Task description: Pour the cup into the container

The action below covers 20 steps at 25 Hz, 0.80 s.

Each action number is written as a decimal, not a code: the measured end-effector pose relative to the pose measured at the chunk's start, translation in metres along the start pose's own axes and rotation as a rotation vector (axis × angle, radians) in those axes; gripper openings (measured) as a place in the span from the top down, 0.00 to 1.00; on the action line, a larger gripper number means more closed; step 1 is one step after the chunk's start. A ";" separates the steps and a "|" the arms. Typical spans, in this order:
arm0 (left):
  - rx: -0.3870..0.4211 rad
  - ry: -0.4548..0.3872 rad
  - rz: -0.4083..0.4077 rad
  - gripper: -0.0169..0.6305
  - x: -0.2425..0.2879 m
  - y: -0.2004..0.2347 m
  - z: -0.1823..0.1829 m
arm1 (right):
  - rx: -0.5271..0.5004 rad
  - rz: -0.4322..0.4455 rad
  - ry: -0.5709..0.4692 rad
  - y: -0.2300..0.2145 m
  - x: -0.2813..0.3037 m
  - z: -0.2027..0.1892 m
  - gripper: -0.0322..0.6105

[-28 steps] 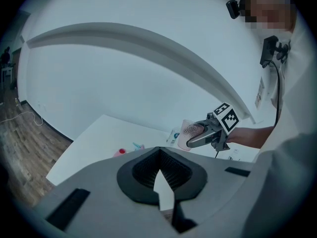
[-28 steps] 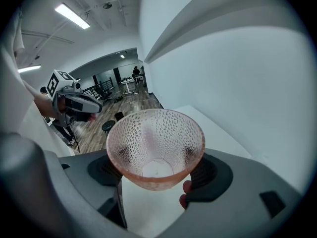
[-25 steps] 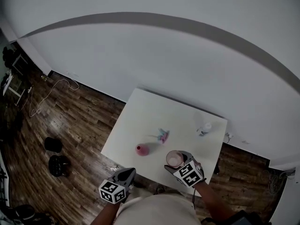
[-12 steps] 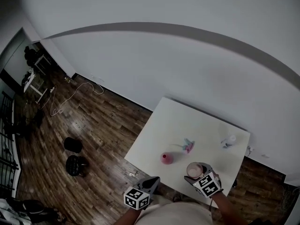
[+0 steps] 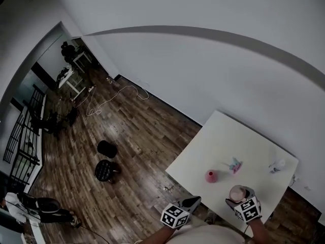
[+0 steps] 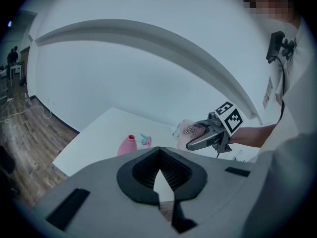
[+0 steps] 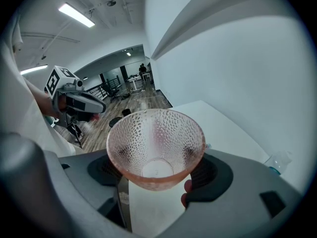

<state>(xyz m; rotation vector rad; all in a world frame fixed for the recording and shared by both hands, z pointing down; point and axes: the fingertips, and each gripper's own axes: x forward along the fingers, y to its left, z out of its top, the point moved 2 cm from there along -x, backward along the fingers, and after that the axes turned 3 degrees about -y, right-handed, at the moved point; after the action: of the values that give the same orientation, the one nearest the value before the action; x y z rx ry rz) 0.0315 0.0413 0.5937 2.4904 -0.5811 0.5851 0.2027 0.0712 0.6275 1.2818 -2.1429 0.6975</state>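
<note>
My right gripper [image 5: 241,201] is shut on a pink, dimpled, see-through cup [image 5: 237,192] and holds it upright over the near edge of the white table [image 5: 228,136]. In the right gripper view the cup [image 7: 156,148] fills the space between the jaws, and I see nothing inside it. A small pink container [image 5: 211,176] with a narrow neck stands on the table to the left of the cup. My left gripper [image 5: 190,204] hangs shut and empty off the table's near corner. From the left gripper view the container [image 6: 128,145] sits ahead and the right gripper [image 6: 205,138] is off to the right.
A small pink and teal object [image 5: 234,165] lies just behind the container. A clear bottle [image 5: 278,164] stands near the table's far right edge. Wooden floor [image 5: 132,151] with two black objects [image 5: 104,169] and a cable lies to the left. A white wall backs the table.
The head view has swung left, so the table and both grippers sit further right and lower in the picture. The cup stays in the right gripper.
</note>
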 end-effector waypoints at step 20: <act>0.037 0.034 0.035 0.96 0.002 0.015 -0.013 | 0.016 0.026 0.012 0.006 0.028 -0.012 0.37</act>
<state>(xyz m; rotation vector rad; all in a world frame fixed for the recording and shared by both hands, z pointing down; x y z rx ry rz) 0.0218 0.0370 0.6104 2.5043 -0.6072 0.6558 0.1882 0.0646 0.6544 1.2574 -2.1519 0.7324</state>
